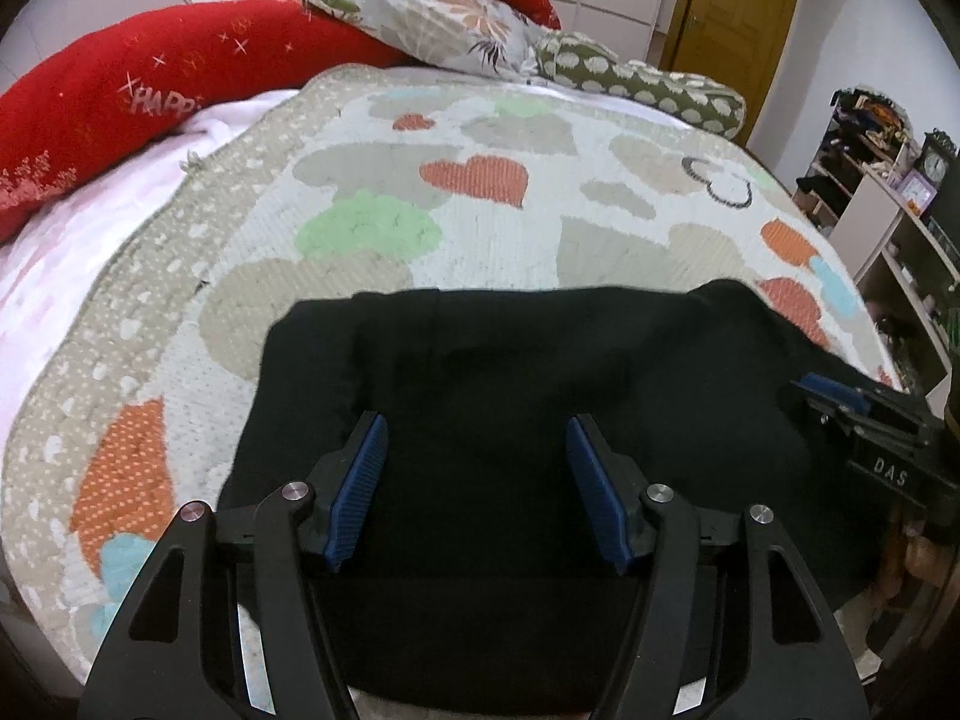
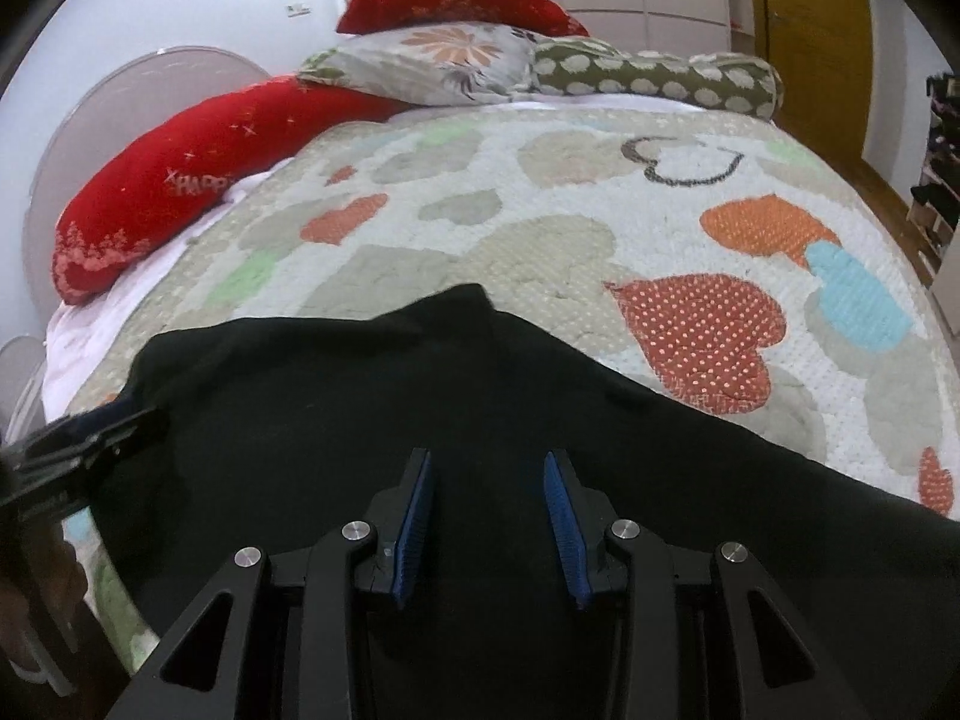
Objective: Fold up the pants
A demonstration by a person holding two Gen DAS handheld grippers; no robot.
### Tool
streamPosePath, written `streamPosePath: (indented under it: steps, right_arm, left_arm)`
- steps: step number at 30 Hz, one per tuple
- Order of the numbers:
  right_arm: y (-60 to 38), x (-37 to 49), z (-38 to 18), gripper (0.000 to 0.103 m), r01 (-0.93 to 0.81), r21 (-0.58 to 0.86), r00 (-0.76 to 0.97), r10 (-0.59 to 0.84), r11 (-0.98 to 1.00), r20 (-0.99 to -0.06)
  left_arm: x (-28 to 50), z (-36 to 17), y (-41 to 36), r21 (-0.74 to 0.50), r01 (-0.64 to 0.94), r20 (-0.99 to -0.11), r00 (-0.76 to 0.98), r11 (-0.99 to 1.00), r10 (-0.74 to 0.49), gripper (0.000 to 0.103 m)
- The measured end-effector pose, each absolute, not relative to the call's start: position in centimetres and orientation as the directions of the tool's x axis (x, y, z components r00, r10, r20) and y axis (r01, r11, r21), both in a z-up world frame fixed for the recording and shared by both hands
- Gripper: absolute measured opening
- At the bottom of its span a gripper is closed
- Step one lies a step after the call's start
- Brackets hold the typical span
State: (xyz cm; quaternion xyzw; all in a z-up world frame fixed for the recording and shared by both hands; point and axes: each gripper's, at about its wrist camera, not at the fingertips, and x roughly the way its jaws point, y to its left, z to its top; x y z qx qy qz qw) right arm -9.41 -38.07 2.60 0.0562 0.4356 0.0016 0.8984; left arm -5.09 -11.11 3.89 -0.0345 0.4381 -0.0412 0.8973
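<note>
Black pants [image 1: 510,372] lie flat on the heart-patterned quilt [image 1: 420,216] at the near edge of the bed. In the right wrist view the pants [image 2: 360,396] spread from the left edge off to the lower right. My left gripper [image 1: 477,426] hovers over the pants' left part, jaws wide open and empty. My right gripper [image 2: 487,462] hovers over the pants' right part, open and empty. The right gripper also shows at the right edge of the left wrist view [image 1: 834,393]. The left gripper shows at the left edge of the right wrist view [image 2: 114,429].
Red pillows [image 1: 138,90], a floral pillow [image 1: 432,18] and a green spotted pillow [image 1: 648,87] line the bed's far end. A yellow door [image 1: 732,6] stands behind. Shelves with clutter [image 1: 888,180] stand to the right of the bed.
</note>
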Motion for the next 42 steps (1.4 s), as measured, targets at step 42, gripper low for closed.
streamPosePath:
  steps: [42]
  right_arm:
    - [-41.8, -21.7, 4.7, 0.043, 0.127, 0.100, 0.615, 0.001, 0.987, -0.789]
  left_arm:
    - [-8.1, 4.0, -17.7, -0.064, 0.183, -0.785, 0.598, 0.981, -0.162, 0.065]
